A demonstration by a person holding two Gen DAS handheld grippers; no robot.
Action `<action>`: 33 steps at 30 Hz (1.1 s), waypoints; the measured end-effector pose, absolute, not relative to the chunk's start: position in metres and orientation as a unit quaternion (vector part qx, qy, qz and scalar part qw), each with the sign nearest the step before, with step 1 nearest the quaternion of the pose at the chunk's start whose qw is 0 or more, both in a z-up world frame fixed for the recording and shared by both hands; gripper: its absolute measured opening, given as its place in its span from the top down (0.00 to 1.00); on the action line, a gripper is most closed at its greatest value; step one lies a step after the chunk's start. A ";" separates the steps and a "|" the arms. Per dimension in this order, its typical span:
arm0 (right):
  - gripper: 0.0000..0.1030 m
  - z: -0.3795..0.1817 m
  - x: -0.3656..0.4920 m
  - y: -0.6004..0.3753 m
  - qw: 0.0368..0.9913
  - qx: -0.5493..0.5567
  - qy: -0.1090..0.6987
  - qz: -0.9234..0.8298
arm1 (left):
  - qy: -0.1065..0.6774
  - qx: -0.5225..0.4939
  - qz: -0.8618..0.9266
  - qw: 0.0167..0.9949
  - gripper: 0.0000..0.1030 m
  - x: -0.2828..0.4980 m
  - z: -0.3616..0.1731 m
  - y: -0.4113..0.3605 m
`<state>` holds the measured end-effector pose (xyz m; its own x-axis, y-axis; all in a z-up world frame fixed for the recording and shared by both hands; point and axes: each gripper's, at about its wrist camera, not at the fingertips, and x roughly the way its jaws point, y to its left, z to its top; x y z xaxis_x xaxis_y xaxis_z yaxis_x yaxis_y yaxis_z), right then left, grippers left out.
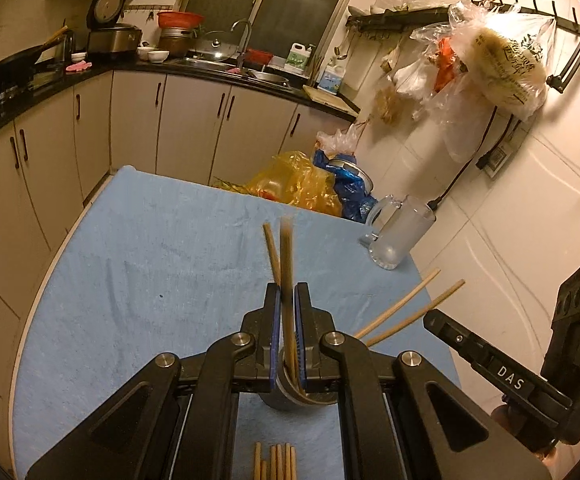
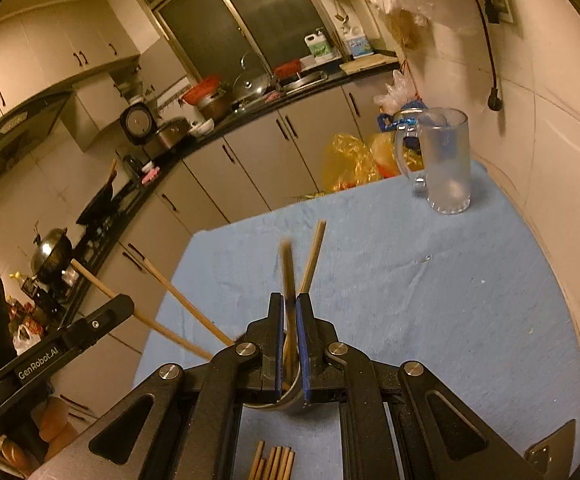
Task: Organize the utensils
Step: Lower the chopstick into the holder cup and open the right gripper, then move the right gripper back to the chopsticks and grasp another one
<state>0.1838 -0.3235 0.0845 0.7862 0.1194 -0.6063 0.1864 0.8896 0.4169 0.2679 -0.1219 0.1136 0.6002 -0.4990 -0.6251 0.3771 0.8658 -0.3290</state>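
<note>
My left gripper (image 1: 286,292) is shut on two wooden chopsticks (image 1: 285,264) whose lower ends stand in a round metal holder (image 1: 290,394) below the jaws. My right gripper (image 2: 289,300) is shut on two more chopsticks (image 2: 290,272) over the same metal holder (image 2: 285,400). In the left wrist view the right gripper's chopsticks (image 1: 406,308) angle up at the right. In the right wrist view the left gripper's chopsticks (image 2: 169,312) angle up at the left. Several loose chopsticks (image 1: 275,462) lie on the blue cloth below, also in the right wrist view (image 2: 271,462).
A blue cloth (image 1: 149,272) covers the table. A frosted glass mug (image 1: 398,232) stands at its far right corner near the tiled wall, also in the right wrist view (image 2: 444,160). Plastic bags (image 1: 306,184) sit beyond the far edge. Kitchen counter and cabinets lie behind.
</note>
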 end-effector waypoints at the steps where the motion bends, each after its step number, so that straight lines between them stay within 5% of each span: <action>1: 0.92 0.084 0.183 -0.324 0.915 0.234 0.327 -0.018 | 0.372 -0.081 -0.248 0.891 0.94 0.267 0.114 -0.121; 6: 0.65 0.097 0.167 -0.328 0.924 0.231 0.305 -0.019 | 0.362 -0.081 -0.257 0.892 0.92 0.258 0.121 -0.115; 10: 0.61 0.110 0.144 -0.326 0.932 0.218 0.287 -0.021 | 0.352 -0.084 -0.258 0.896 0.92 0.244 0.127 -0.104; 14: 0.46 0.109 0.113 -0.320 0.943 0.190 0.270 -0.036 | 0.332 -0.074 -0.251 0.906 0.76 0.218 0.127 -0.087; 17: 0.36 0.093 0.097 -0.304 0.945 0.153 0.290 -0.015 | 0.325 -0.056 -0.240 0.913 0.75 0.193 0.115 -0.075; 25: 0.36 0.032 0.059 -0.270 0.939 0.097 0.329 -0.036 | 0.376 -0.026 -0.223 0.899 0.69 0.146 0.040 -0.046; 31: 0.58 -0.003 0.057 -0.263 0.904 0.139 0.405 -0.003 | 0.446 -0.028 -0.204 0.871 0.69 0.135 -0.023 -0.026; 33: 0.58 -0.012 0.055 -0.258 0.898 0.141 0.418 -0.004 | 0.456 -0.034 -0.204 0.866 0.69 0.132 -0.035 -0.020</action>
<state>0.0552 -0.2577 -0.0125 0.6512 0.1102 -0.7509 0.1250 0.9603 0.2494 0.1324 -0.0203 -0.0348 0.5005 -0.3833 -0.7763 0.3215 0.9148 -0.2444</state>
